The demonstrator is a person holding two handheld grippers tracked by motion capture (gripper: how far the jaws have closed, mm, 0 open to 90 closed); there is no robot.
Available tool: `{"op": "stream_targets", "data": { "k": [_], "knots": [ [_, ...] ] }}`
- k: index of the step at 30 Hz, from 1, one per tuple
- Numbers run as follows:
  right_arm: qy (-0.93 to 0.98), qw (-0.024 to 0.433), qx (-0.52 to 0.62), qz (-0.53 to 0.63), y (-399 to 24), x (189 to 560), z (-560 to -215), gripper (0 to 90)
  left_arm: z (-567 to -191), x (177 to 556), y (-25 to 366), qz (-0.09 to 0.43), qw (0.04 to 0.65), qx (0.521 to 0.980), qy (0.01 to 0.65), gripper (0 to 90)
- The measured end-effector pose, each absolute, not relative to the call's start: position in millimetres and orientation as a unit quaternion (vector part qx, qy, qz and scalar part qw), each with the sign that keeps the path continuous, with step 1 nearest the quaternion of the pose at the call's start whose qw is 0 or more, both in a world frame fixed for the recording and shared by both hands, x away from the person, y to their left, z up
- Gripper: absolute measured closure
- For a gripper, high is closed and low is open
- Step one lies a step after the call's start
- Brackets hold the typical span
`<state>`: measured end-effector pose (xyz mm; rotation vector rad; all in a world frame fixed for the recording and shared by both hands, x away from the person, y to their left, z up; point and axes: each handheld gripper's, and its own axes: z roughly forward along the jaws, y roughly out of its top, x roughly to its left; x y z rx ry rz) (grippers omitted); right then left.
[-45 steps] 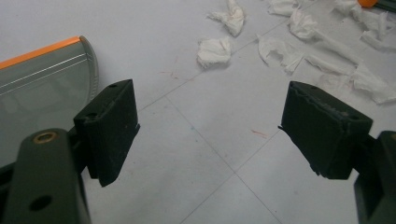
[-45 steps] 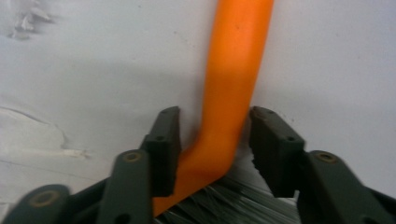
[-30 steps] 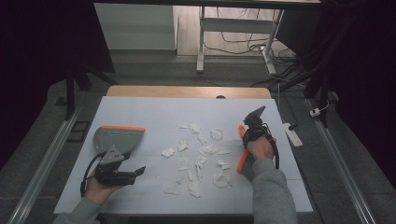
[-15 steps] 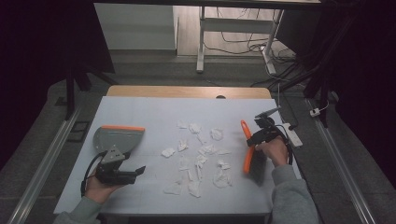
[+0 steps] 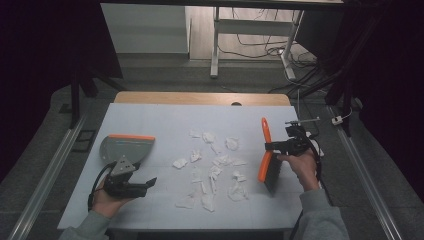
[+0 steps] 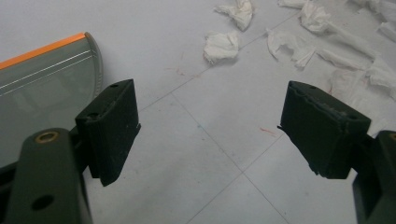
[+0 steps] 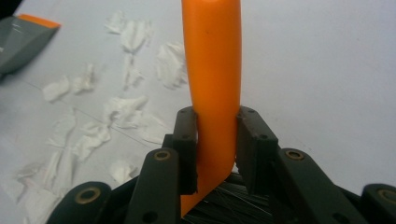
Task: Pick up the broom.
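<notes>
My right gripper [image 5: 270, 146] is shut on the orange handle [image 5: 264, 135] of a hand brush and holds it above the table's right side, black bristles [image 5: 273, 176] toward the person. In the right gripper view the jaws of this gripper [image 7: 216, 114] clamp the orange handle [image 7: 212, 65] from both sides, bristles [image 7: 233, 201] below. Torn white paper scraps [image 5: 210, 165] lie scattered mid-table. A grey dustpan with an orange edge [image 5: 127, 148] lies at the left. My left gripper [image 5: 149, 185] rests open just in front of it. Nothing is between the jaws of the left gripper [image 6: 217, 126]; the dustpan [image 6: 42, 79] is at their left.
The pale table [image 5: 165, 120] ends at a wooden strip along the far edge [image 5: 200, 98]. Beyond it stand desk legs and loose cables [image 5: 260, 45] on the floor. Metal rails [image 5: 50, 165] run along both sides of the table.
My right gripper has lifted the brush and carried it to the right, away from the scraps. The left gripper and the dustpan have stayed put.
</notes>
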<state>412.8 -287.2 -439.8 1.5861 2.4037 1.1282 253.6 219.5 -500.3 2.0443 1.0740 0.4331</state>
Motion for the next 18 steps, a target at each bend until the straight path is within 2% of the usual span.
{"op": "stream_targets", "data": {
  "k": [18],
  "knots": [
    [0.746,0.023,0.455,0.486,-273,392,-427,70.9,-501,256,217,0.180,0.380,0.800,0.429,20.0]
  ]
}}
